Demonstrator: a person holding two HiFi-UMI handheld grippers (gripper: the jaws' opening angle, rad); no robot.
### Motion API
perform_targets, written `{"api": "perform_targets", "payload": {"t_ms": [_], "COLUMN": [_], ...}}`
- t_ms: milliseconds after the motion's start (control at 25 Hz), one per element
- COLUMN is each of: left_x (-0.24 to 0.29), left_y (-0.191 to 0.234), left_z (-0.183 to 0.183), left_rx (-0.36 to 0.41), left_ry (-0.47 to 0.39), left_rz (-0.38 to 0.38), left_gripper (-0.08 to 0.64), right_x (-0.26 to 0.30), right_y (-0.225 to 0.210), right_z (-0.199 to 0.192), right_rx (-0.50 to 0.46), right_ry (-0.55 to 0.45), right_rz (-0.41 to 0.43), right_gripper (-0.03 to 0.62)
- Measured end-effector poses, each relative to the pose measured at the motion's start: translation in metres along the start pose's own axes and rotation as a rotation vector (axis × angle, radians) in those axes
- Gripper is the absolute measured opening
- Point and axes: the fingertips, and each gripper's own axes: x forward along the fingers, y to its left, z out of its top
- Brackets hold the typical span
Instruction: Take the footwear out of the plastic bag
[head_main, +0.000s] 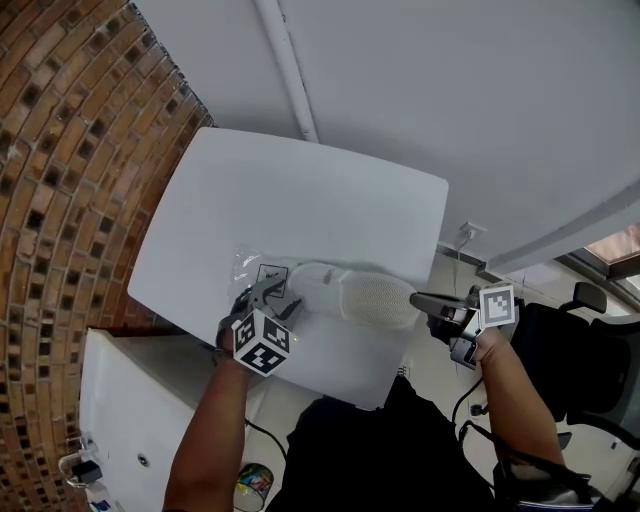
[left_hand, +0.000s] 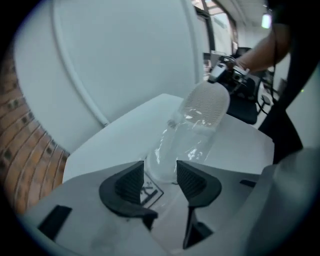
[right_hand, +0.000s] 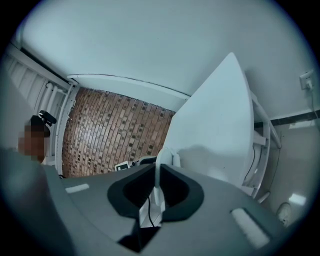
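**Slipper (head_main: 365, 295) clamped rightward**

Head view: slipper laid lengthwise between both tools on the surface (head_main: 300, 200).
Left gripper view: left hand-held gripper (left_hand: 160, 180) spread wide astride plastic bag (left_hand: 172, 150).
Right gripper view: right hand-held gripper (right_hand: 157, 187) clamped on slipper edge.

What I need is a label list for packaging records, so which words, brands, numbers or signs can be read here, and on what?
No text is readable.
On the plastic bag: a black-outlined label with a pictogram, too blurred to read.
On the left gripper and the right gripper: black-and-white square patterns, no letters.
On the shoe: no print visible.
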Motion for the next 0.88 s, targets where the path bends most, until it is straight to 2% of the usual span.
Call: {"api": "perform_targets", "payload": {"t_ms": [80, 120, 200, 280, 520, 880], "left_x": [0.009, 0.014, 0.024, 0.029, 0.037, 0.048], "left_y": [-0.012, -0.015, -0.018, -0.017, -0.017, 0.002], "left_z": [0.017, 0.021, 0.025, 0.029, 0.034, 0.021], "left_rx": [0.140, 0.182, 0.218, 0.211, 0.175, 0.103], "left_ry": [0.010, 0.026, 0.054, 0.053, 0.034, 0.144], "left_rz": [-0.031, -0.041, -0.060, -0.075, -0.090, 0.008], "left_gripper": [0.201, 0.198, 0.187, 0.167, 0.027, 0.009], "right_x": [0.002, 0.003, 0.005, 0.005, -0.001, -0.013], "right_y": [0.003, 0.005, 0.011, 0.016, 0.015, 0.018], "right_z": [0.000, 0.000, 0.001, 0.002, 0.003, 0.009], "right_rx": [-0.004, -0.008, -0.011, -0.011, -0.014, -0.017], "right_ry": [0.002, 0.005, 0.003, 0.000, -0.012, -0.042], "right_rz": [0.012, 0.017, 0.036, 0.055, 0.055, 0.086], "right_gripper": [0.031, 0.031, 0.031, 0.031, 0.031, 0.032]}}
